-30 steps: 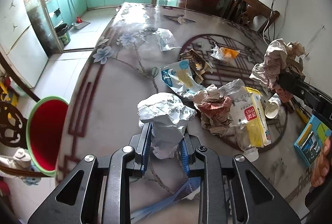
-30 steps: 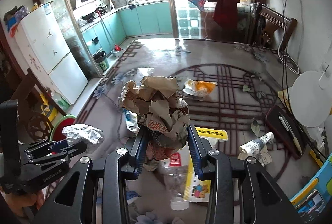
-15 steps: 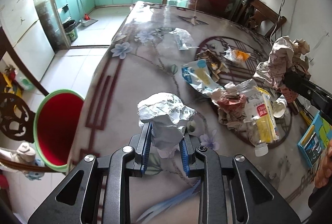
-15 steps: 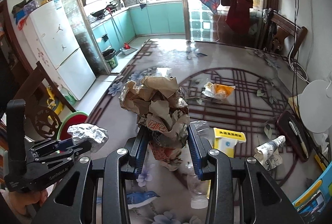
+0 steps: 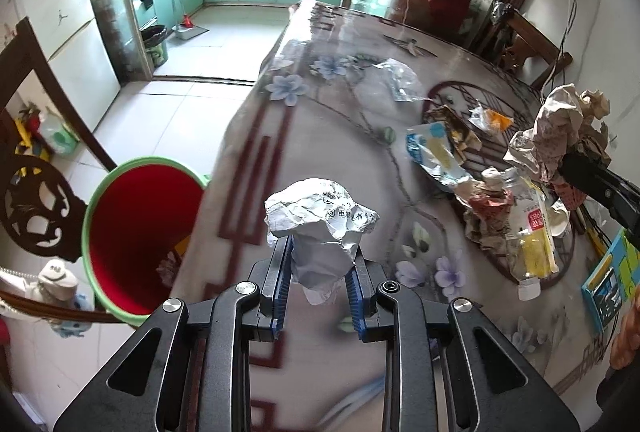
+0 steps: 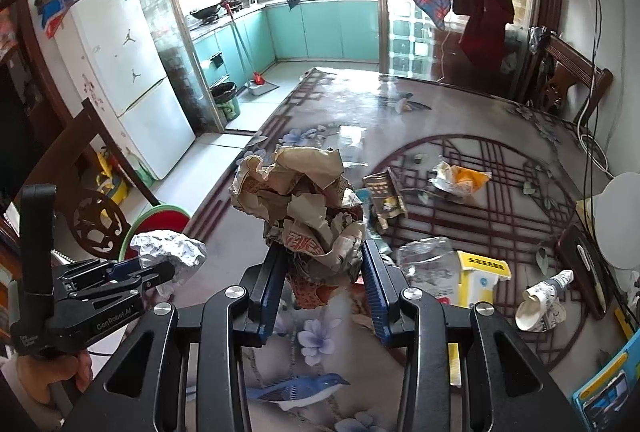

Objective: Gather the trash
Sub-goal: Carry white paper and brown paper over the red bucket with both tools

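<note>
My left gripper (image 5: 318, 252) is shut on a crumpled white paper ball (image 5: 320, 228), held above the table's left edge. Just left of it on the floor stands a red bin with a green rim (image 5: 136, 232). My right gripper (image 6: 324, 256) is shut on a wad of brown and red printed paper (image 6: 300, 200), held over the table. In the right wrist view the left gripper (image 6: 160, 268) with its white ball (image 6: 170, 250) shows at the left, in front of the bin (image 6: 160, 218). In the left wrist view the right gripper's wad (image 5: 560, 128) hangs at the right.
On the flowered table (image 5: 320, 136) lie a clear plastic bag (image 5: 392, 78), a blue-and-white wrapper (image 5: 430, 152), an orange wrapper (image 6: 460, 178), a crushed bottle with a yellow carton (image 6: 476, 272) and a paper cup (image 6: 540, 302). A dark carved chair (image 5: 36, 200) stands beside the bin.
Both grippers have moved left across the table toward its edge, each still holding its paper. The red bin now sits closer and larger in the left wrist view.
</note>
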Tool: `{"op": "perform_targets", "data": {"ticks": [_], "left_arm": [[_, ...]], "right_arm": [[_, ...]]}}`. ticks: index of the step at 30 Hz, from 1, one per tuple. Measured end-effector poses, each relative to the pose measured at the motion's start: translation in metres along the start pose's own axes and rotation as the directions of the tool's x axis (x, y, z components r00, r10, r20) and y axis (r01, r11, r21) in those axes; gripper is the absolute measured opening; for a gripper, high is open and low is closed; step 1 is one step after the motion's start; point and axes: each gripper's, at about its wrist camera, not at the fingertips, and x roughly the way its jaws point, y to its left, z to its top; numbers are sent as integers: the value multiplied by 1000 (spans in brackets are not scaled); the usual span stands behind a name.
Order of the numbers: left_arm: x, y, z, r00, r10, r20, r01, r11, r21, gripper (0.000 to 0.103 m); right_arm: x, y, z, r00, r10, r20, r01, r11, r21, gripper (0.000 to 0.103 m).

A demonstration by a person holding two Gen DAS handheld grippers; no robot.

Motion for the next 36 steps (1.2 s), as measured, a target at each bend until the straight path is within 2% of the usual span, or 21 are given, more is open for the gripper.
{"op": "perform_targets", "data": {"ticks": [22, 36], "left_arm": [[12, 120, 12, 999, -8, -50, 9, 1000, 16, 24], [23, 178, 7, 996, 10, -92, -9, 1000, 17, 24]], "right_arm": [[35, 123, 6, 998, -39, -47, 39, 999, 3, 35], [63, 193, 7, 996, -21, -86, 19, 999, -28, 35]]}}
